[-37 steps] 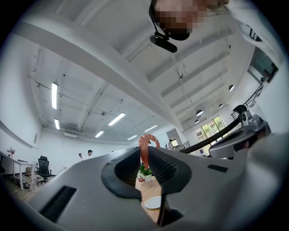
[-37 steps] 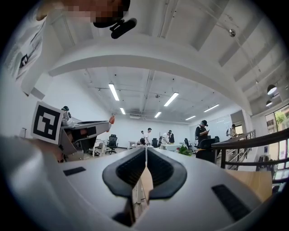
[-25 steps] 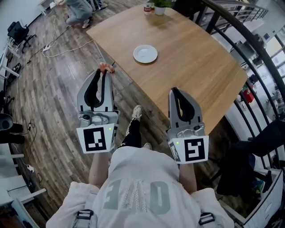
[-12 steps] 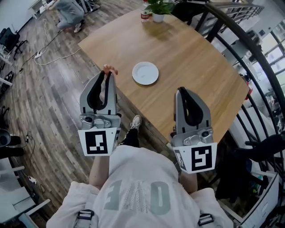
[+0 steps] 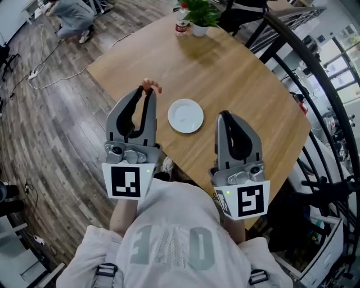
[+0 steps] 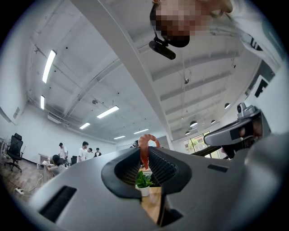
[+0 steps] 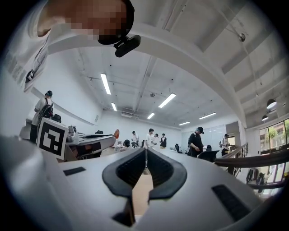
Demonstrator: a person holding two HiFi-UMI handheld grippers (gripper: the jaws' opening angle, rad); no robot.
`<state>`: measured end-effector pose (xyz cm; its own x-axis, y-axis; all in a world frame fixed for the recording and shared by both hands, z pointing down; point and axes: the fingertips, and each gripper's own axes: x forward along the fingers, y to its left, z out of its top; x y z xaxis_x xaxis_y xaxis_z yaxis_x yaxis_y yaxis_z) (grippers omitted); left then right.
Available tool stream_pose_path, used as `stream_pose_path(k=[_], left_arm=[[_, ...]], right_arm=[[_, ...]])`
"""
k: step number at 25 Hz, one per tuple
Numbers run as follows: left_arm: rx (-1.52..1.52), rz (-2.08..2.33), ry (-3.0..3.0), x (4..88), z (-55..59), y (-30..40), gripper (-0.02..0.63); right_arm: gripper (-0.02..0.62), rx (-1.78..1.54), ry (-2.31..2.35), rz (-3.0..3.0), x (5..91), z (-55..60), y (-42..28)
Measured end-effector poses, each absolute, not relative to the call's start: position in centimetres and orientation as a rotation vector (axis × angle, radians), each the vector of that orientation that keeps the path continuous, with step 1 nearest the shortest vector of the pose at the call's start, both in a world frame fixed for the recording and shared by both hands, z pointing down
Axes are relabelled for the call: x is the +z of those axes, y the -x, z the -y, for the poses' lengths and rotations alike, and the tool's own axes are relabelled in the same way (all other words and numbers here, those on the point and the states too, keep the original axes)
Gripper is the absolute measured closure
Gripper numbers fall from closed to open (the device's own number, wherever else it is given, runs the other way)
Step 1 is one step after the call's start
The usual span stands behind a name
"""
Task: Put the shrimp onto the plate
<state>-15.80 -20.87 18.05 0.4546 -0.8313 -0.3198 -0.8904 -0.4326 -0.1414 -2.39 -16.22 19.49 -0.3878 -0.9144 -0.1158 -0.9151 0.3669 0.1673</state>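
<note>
A curved orange shrimp (image 5: 150, 86) (image 6: 145, 147) sticks out from the tips of my left gripper (image 5: 145, 93), which is shut on it at the near left edge of the wooden table (image 5: 242, 79). The white round plate (image 5: 185, 115) lies on the table just right of that gripper's tips and holds nothing. My right gripper (image 5: 225, 116) hovers over the table's near edge, right of the plate, shut with nothing between its jaws. In the right gripper view the jaw tips (image 7: 146, 155) meet, and the left gripper with the shrimp (image 7: 116, 133) shows at the left.
A potted plant (image 5: 199, 14) and a small bottle (image 5: 181, 25) stand at the table's far edge. A black curved railing (image 5: 315, 84) runs along the right. A crouching person (image 5: 67, 14) and cables (image 5: 45, 67) are on the wooden floor at the far left.
The view has moved toward the table. Both grippers now sit closer to the plate, the left one carrying the shrimp to just beside it.
</note>
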Motion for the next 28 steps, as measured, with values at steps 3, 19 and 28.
stream_pose_path(k=[3,19,28], left_arm=[[0.27,-1.451,2.449,18.2,22.7,15.6,0.546],[-0.003,-1.172,2.735,24.9,27.2,5.8,0.548],[-0.462,-1.077,3.027,37.7,28.2,0.4,0.546]], right_arm=[[0.569,0.284,1.752,-2.606,20.1,18.3,2.8],[0.569,-0.037,1.97,-2.515,25.6,22.1,-3.8],[0.568,-0.151,2.013,-2.518,28.7,24.1,-5.9]])
